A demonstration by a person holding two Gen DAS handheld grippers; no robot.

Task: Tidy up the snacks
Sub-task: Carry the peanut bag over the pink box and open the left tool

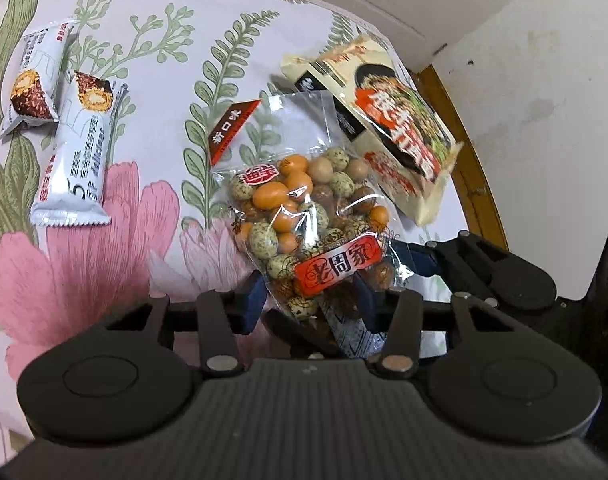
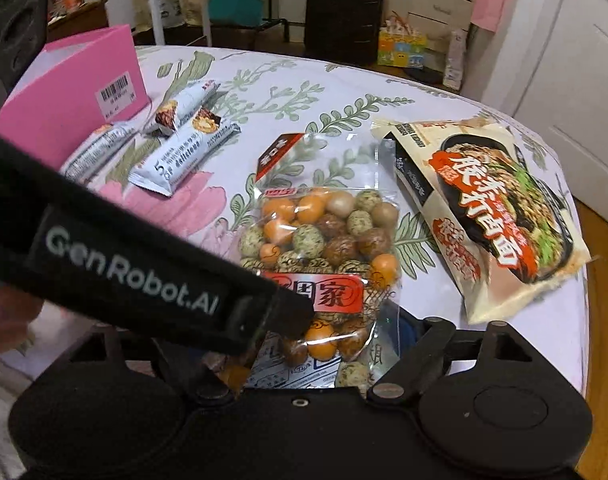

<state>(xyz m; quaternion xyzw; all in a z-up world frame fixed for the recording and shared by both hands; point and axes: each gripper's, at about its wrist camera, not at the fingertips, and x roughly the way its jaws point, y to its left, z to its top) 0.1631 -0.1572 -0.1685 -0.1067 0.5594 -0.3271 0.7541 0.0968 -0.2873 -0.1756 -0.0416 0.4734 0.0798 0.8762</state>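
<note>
A clear bag of mixed coated nuts (image 1: 307,208) with a red label lies on the flowered tablecloth. My left gripper (image 1: 309,304) is shut on the bag's near end, its blue pads (image 1: 256,300) pressing in from both sides. In the right wrist view the same bag (image 2: 323,232) reaches between the wide-set fingers of my right gripper (image 2: 311,344), which is open. The left gripper's black housing (image 2: 144,272) crosses that view and hides the right gripper's left finger. A cream noodle packet (image 1: 395,120) (image 2: 491,216) lies just right of the bag.
Two white snack bars (image 1: 76,152) (image 1: 36,80) lie at the left, and a third bar (image 2: 96,148) rests beside a pink box (image 2: 72,92). The table's wooden rim (image 1: 471,168) curves close on the right. A black suitcase (image 2: 343,12) and bags stand beyond the table.
</note>
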